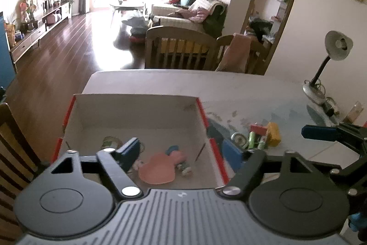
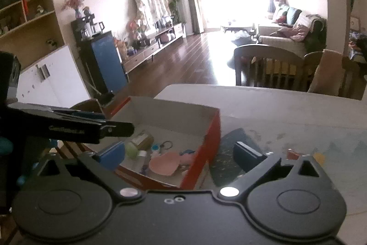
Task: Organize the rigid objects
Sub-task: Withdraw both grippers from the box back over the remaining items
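A cardboard box (image 1: pixel 137 111) with red outer walls stands on the table. Inside lie a flat pink piece (image 1: pixel 158 168), a small jar (image 1: pixel 111 141) and other little items. My left gripper (image 1: pixel 181 150) hangs open above the box's near end, with nothing between its fingers. In the right wrist view the box (image 2: pixel 212 130) sits left of centre, holding the pink piece (image 2: pixel 164 164), a green-lidded jar (image 2: pixel 140 142) and a key ring (image 2: pixel 166 145). My right gripper (image 2: pixel 180 153) is open and empty over the box's right wall. A yellow block (image 1: pixel 274 133), a red block (image 1: pixel 259 129) and green tubes (image 1: pixel 252 139) lie right of the box.
A desk lamp (image 1: pixel 337 47) stands at the table's far right by the wall. Wooden chairs (image 1: pixel 179 49) line the far table edge, and another chair (image 1: pixel 13 141) is at the near left. A dark patch (image 2: pixel 227 153) lies beside the box's right wall.
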A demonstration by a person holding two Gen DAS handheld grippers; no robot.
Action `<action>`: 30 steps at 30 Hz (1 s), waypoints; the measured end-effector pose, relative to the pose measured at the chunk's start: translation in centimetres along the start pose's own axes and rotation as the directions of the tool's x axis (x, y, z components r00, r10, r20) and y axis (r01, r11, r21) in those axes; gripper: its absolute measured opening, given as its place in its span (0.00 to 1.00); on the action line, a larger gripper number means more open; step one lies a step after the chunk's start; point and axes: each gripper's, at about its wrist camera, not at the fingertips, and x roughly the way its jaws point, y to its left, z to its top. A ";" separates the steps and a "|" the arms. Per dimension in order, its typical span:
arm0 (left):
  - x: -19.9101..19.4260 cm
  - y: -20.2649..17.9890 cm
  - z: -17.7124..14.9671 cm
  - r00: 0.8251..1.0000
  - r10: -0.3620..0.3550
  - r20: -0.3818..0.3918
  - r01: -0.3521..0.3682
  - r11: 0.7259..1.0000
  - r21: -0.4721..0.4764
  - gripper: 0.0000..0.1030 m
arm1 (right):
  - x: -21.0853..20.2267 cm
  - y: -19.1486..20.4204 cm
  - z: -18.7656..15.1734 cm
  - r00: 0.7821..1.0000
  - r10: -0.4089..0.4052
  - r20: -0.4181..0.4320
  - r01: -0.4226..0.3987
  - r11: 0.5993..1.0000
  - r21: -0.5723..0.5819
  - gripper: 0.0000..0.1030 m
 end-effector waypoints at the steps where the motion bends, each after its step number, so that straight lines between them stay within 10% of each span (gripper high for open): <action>1: -0.1 -0.4 0.0 1.000 -0.001 0.007 0.001 1.000 0.001 0.81 | -0.4 -0.4 0.0 1.000 -0.002 0.006 0.002 1.000 0.005 0.99; 30: 8.9 -14.0 -2.7 0.998 -0.053 -0.022 0.054 0.997 0.057 1.00 | -3.8 -17.7 -4.0 0.977 -0.209 -0.045 0.213 0.968 0.135 0.99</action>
